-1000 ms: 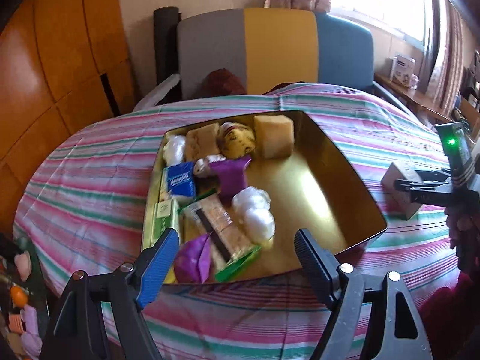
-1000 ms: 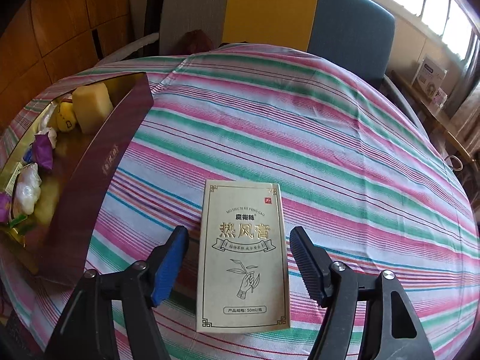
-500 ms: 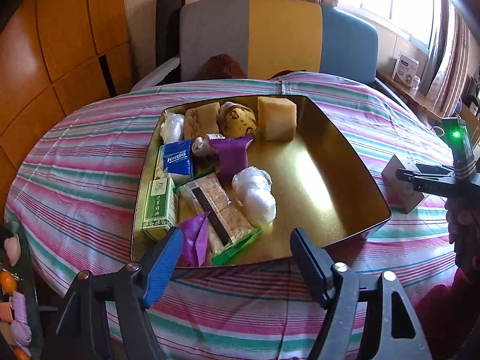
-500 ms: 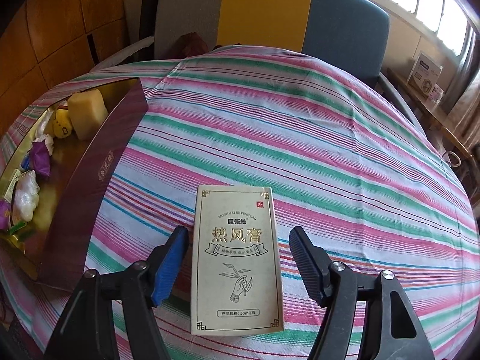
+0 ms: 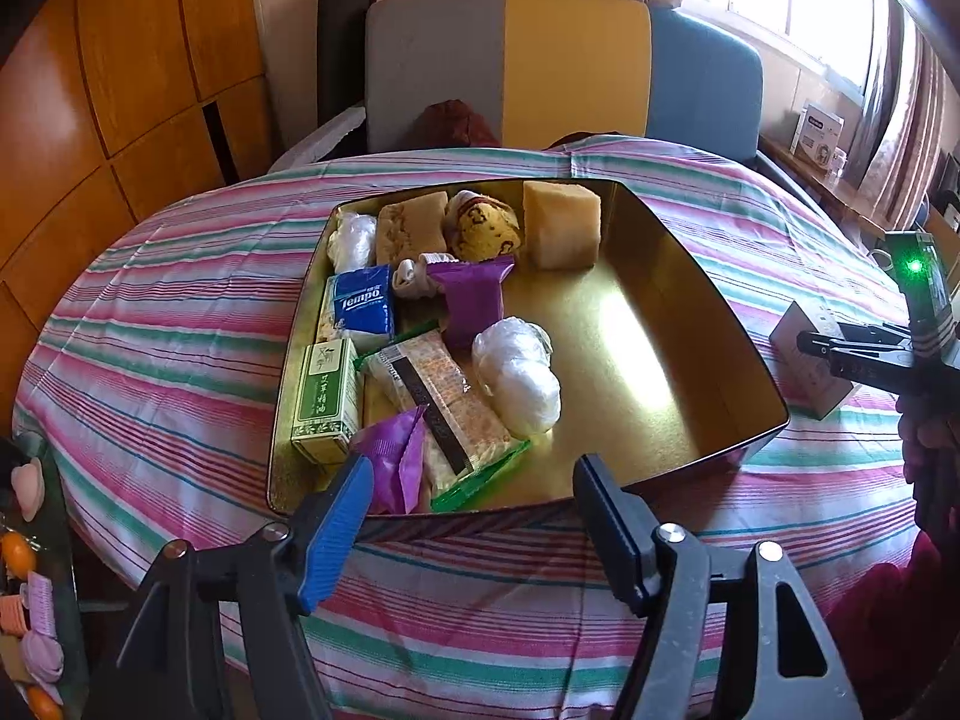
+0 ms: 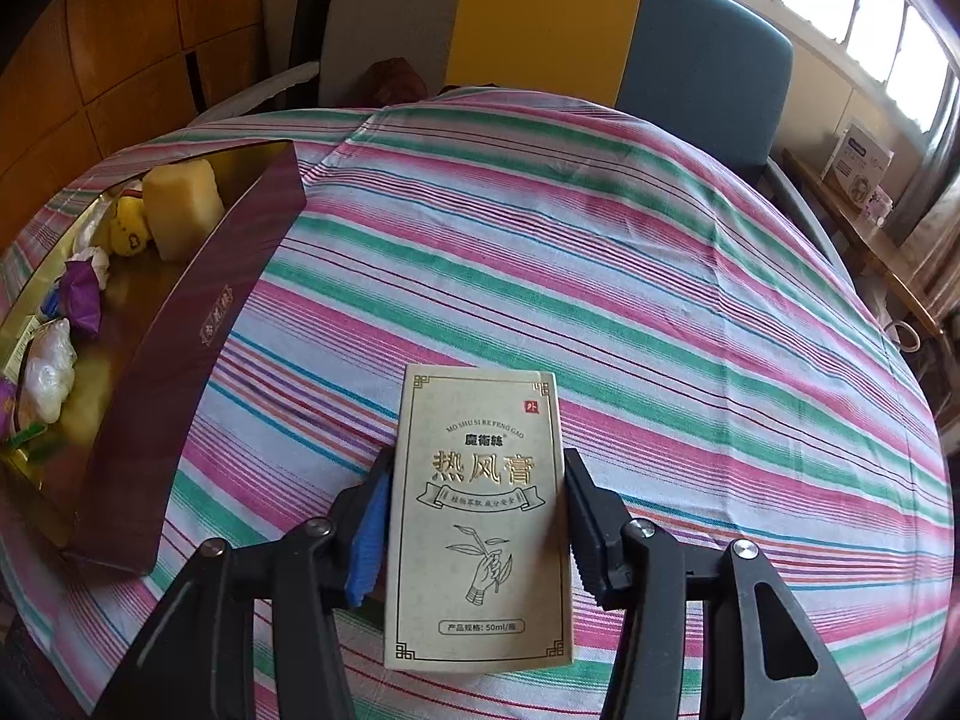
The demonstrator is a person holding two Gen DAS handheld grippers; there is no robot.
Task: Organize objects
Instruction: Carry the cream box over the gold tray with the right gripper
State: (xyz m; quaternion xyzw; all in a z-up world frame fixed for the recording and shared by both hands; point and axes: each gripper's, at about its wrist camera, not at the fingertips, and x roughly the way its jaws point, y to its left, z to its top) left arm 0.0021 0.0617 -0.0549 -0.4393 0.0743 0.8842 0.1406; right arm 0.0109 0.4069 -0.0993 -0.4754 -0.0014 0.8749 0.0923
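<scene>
A cream carton with gold Chinese lettering (image 6: 480, 510) lies flat on the striped tablecloth (image 6: 600, 240). My right gripper (image 6: 477, 462) is closing on it, and both pads touch its long sides. The left wrist view shows the same carton (image 5: 792, 336) at the right, beside the gold tray (image 5: 708, 276). The tray holds a Tempo tissue pack (image 5: 363, 300), a green box (image 5: 327, 396), a purple packet (image 5: 474, 294), a cracker pack (image 5: 444, 396), white wrapped bundles (image 5: 519, 378) and a yellow sponge block (image 5: 561, 222). My left gripper (image 5: 474, 474) hangs over the tray's near rim, its jaws closing with nothing between them.
The tray's maroon outer wall (image 6: 198, 324) stands just left of the carton. A chair with a grey, yellow and blue back (image 5: 510, 60) is behind the table. A low shelf with small toys (image 5: 30, 540) sits at the lower left. A person's hand (image 5: 924, 432) holds the right gripper.
The right jaws have closed in from well apart until they touch the carton's sides. The left jaws have narrowed somewhat, and its view has shifted slightly.
</scene>
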